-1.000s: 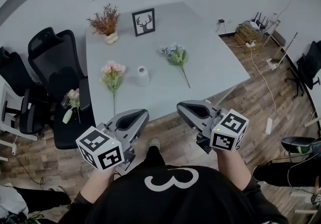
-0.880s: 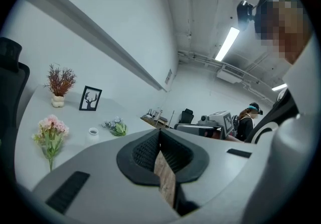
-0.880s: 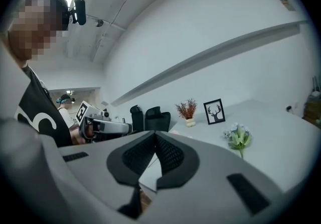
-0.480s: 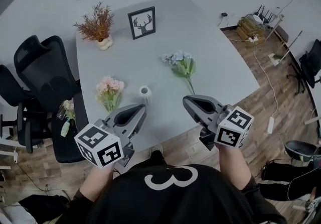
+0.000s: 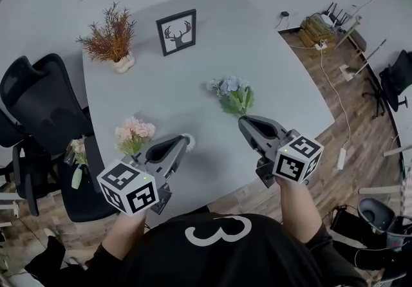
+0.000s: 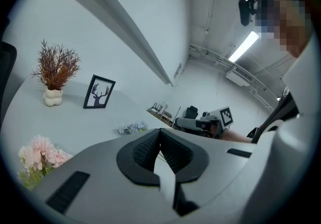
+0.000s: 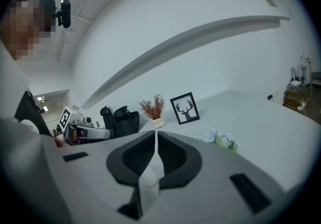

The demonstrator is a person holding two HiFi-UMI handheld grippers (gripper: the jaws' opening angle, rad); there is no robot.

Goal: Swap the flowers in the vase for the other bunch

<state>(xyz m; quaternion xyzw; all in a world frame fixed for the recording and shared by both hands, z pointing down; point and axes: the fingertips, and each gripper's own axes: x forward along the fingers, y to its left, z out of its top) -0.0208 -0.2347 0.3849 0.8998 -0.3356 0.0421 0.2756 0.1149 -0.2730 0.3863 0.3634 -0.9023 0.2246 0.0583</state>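
The vase [image 5: 191,143] is shown only in the head view, beside the left gripper [image 5: 179,146]. In the gripper views, its jaws and those of the right gripper [image 5: 244,122] are seen pressed together, empty.

Left claw [image 6: 159,135] closed and empty above the desk [image 6: 75,120]
Its jaws meet with nothing between them. Pink flowers [image 6: 40,155] lie low to its left and blue flowers [image 6: 131,128] just beyond its tip; a deer picture [image 6: 99,92] and a dried plant [image 6: 54,75] stand farther off, left.
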